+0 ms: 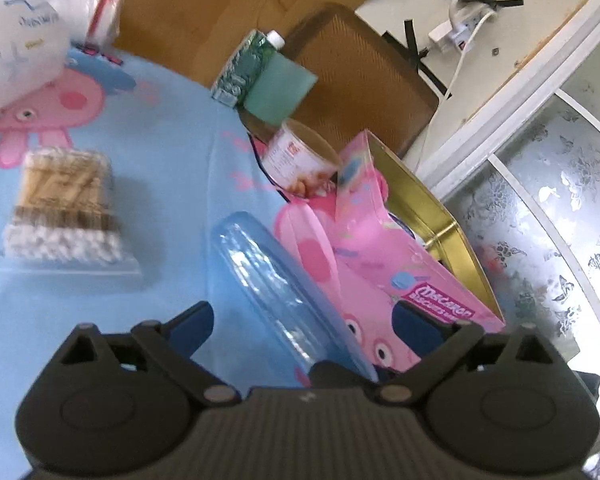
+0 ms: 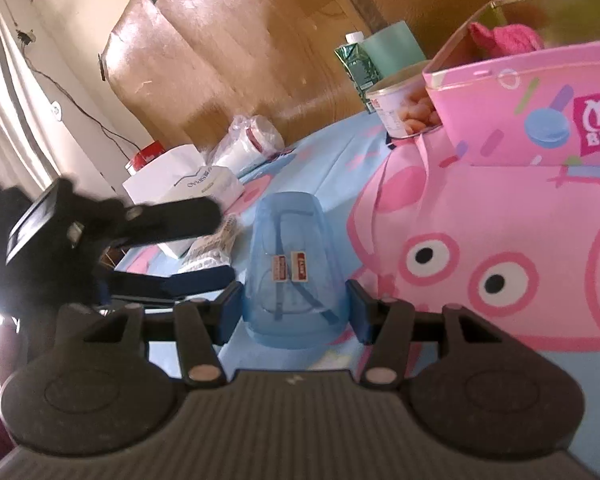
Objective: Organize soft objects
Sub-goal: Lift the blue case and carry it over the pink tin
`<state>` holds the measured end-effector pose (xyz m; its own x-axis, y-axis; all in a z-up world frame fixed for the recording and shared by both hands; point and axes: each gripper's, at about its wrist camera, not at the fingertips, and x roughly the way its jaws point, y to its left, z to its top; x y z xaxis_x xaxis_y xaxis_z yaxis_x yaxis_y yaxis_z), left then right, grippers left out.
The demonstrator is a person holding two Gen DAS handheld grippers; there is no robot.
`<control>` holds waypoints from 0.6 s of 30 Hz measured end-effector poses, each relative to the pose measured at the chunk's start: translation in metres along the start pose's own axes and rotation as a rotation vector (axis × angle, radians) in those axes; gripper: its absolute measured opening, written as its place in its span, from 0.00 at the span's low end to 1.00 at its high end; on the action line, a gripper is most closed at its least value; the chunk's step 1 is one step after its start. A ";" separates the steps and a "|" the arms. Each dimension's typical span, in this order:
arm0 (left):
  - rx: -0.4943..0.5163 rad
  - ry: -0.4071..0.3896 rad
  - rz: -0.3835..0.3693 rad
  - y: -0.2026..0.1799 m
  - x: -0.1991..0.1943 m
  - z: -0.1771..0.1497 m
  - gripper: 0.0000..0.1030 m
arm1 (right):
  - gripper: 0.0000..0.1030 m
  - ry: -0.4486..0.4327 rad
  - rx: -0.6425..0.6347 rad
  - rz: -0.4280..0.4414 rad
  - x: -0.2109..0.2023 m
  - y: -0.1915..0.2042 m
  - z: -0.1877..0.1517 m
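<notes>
Right now the right gripper [image 2: 294,312] has its jaws clamped on a translucent blue plastic cup [image 2: 296,272], one blue pad against each side, with the cup just over the light blue cartoon-pig cloth [image 2: 332,168] that covers the desk. Seen from the left wrist, the left gripper [image 1: 304,328] has its jaws wide apart and empty, and the same cup [image 1: 276,280] lies between them without touching either pad. Close on the right stands the pink Macaron biscuit tin [image 2: 540,108], open, with something pink and woolly [image 2: 504,38] inside; it crowds that side of the cup. Behind the tin sit a paper snack tub [image 2: 400,108] and a green carton [image 2: 356,62] beside a pale green box [image 2: 396,46]. To the left on the cloth lies a clear bag of cotton swabs [image 1: 62,208], well apart from the cup, and farther off a white tissue pack [image 1: 16,44] and a crumpled clear plastic bag [image 1: 88,4]. A brown chair back [image 1: 360,80] rises beyond the desk's far edge.
</notes>
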<state>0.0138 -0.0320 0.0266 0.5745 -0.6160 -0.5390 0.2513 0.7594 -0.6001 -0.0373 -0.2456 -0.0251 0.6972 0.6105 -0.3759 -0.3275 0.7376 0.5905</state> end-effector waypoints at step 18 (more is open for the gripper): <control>0.314 0.032 -0.164 -0.154 0.095 0.043 0.64 | 0.54 -0.417 -0.179 -0.303 -0.083 -0.031 0.039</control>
<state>0.0637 -0.1984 0.0931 0.4832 -0.7373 -0.4722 0.5677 0.6744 -0.4721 -0.0604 -0.3309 0.0155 0.9592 0.2231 -0.1735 -0.1504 0.9227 0.3550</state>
